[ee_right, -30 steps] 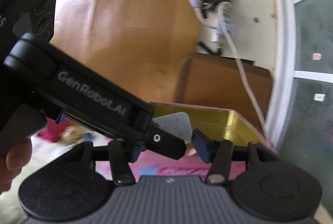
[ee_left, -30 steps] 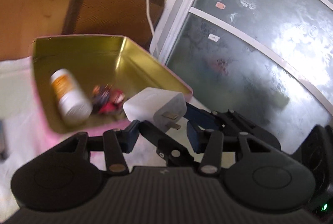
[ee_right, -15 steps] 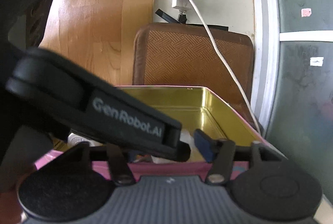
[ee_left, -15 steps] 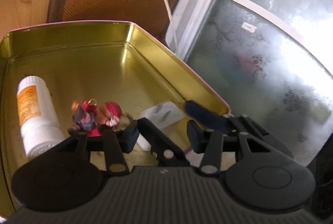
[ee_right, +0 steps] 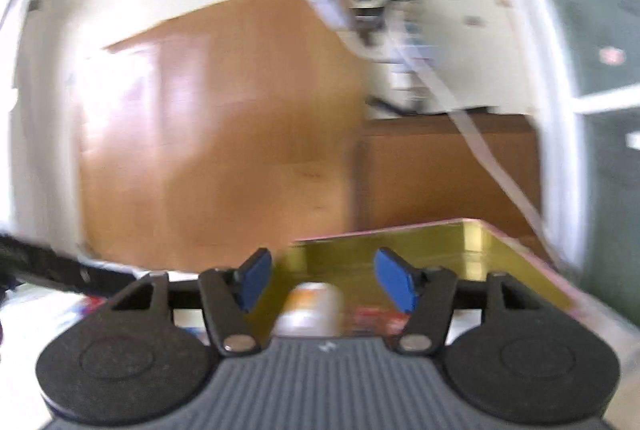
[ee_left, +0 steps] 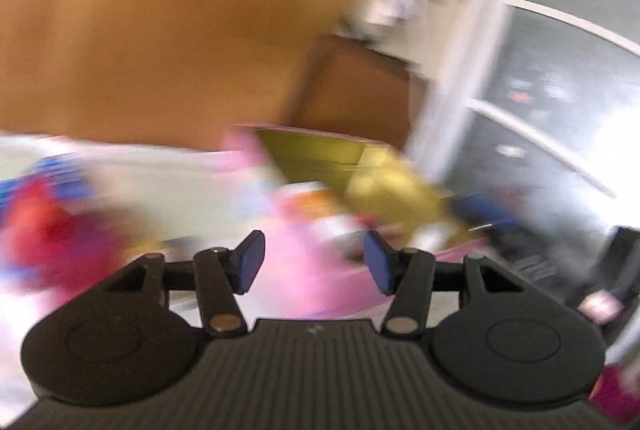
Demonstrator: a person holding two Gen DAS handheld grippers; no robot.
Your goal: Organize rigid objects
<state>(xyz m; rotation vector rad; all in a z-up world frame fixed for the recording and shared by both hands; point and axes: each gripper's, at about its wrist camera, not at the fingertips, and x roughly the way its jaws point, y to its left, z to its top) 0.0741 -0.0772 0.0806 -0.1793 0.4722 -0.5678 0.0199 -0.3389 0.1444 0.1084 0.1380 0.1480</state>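
We see the gold-lined pink tin [ee_right: 472,250] ahead of the right gripper [ee_right: 320,280], a white bottle [ee_right: 312,310] with an unreadable orange label inside. The left gripper [ee_left: 314,264] has just been opening, the right closing; both empty. Only the left view shows blurred red toys [ee_left: 52,238].

The tin [ee_right: 472,250] is gold inside with a pink rim; the tongs' pads [ee_right: 394,280] are blue.

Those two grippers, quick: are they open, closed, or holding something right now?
Left gripper: open, nothing between the pads; jaws have just been opening.
Right gripper: open, holding nothing; jaws have just been closing a little.
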